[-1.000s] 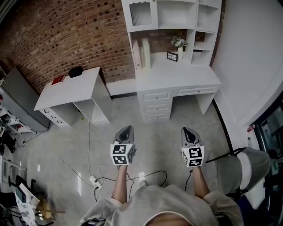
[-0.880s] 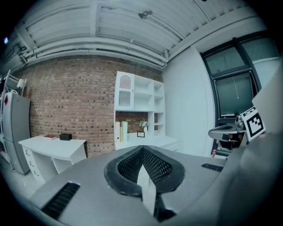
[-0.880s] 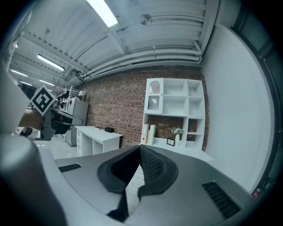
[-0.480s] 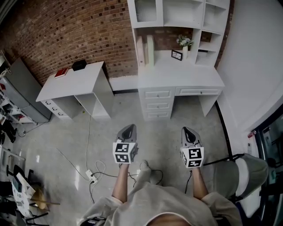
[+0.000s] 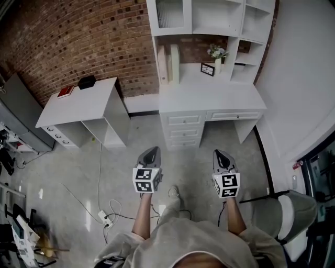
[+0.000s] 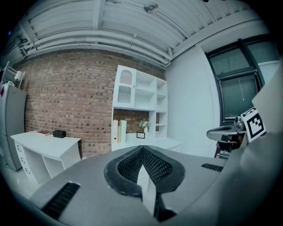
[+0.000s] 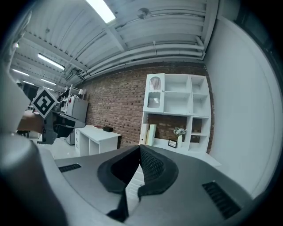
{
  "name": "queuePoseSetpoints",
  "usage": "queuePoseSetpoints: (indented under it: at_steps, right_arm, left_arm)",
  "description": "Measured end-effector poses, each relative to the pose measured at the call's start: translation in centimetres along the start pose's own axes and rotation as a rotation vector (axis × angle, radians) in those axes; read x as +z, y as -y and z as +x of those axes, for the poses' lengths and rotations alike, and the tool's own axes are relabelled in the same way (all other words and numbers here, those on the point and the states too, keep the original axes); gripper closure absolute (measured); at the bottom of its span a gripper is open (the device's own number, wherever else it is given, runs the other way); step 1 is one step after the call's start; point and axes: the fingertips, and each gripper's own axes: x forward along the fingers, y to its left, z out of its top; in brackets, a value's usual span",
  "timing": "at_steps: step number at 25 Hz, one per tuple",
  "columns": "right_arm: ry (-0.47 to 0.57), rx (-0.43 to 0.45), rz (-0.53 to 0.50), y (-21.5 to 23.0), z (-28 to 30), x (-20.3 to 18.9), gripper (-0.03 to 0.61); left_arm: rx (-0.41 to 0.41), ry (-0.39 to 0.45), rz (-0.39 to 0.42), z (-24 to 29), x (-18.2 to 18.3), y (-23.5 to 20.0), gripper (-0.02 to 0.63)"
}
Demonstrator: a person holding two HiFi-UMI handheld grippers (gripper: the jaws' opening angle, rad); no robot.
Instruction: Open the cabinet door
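— Head view first: where are the tools?

— Both are held low over the grey floor, near six o'clock of the frame. The left gripper and the right gripper point towards twelve, side by side, apart from each other and touching nothing.

— And the target?

— The glass-paned white cabinet door sits near twelve o'clock. It fronts the top-left compartment of the tall white desk hutch, shut flush in its frame, well apart from both grippers. A low white side desk stands at ten o'clock against the red brick wall. A grey padded chair is at four.

— Left gripper view?

— Its dark ribbed jaws are clenched tip to tip, with nothing between them. The door shows at eleven o'clock above them, far off across the room. The right gripper peeks in at three o'clock.

— Right gripper view?

— Much the same: jaws pressed together, empty. The door is at twelve o'clock above the jaw tips, closed. A small vase of flowers and a black picture frame stand on the desktop at five o'clock from the door.
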Motion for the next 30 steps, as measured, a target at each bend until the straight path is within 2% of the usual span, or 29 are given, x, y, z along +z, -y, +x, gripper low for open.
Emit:
queuePoseSetpoints:
  at_steps: [9, 20, 30]
  right_arm:
    - [0.003, -0.012, -0.023, 2.8, 12.5, 2.8, 0.565]
    - [-0.020, -0.013, -0.036, 4.1, 26.6, 4.3, 0.565]
    - [-0.035, -0.050, -0.039, 4.8, 34.2, 4.7, 0.565]
  left_arm:
    - [-0.042, 0.012, -0.001, 11.4, 3.5, -6.0, 0.588]
    - [-0.078, 0.010, -0.005, 23.4, 6.4, -13.9, 0.588]
    - [-0.110, 0.001, -0.024, 30.1, 7.1, -19.0, 0.588]
